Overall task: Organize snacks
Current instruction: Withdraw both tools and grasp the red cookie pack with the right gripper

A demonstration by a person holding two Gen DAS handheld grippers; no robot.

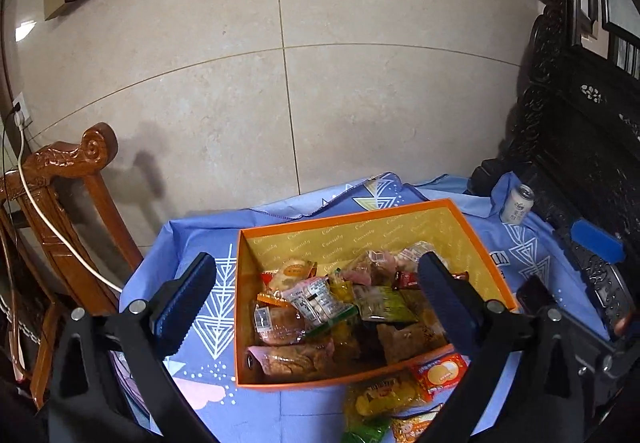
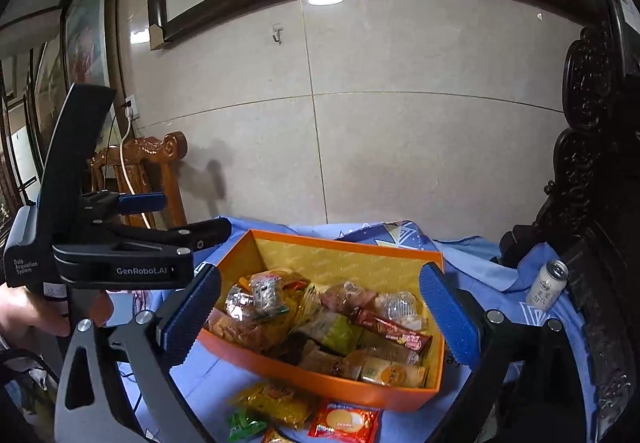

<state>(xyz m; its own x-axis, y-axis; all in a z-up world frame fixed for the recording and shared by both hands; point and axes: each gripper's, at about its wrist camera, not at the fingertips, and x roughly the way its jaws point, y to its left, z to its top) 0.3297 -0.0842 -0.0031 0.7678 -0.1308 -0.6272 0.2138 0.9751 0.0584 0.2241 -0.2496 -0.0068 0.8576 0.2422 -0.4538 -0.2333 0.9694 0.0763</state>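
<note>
Several loose packets [image 2: 308, 413] before the orange box [image 2: 320, 383]; can [image 2: 546, 285] well apart.

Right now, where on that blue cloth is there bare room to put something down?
The blue cloth lies bare left of the orange box. Another bare patch runs between the box and the white can. Inside, only the box's far strip is uncovered; the rest is heaped with snacks. In front of it, loose packets crowd the cloth. Both sets of jaws are open and hold nothing.
</note>
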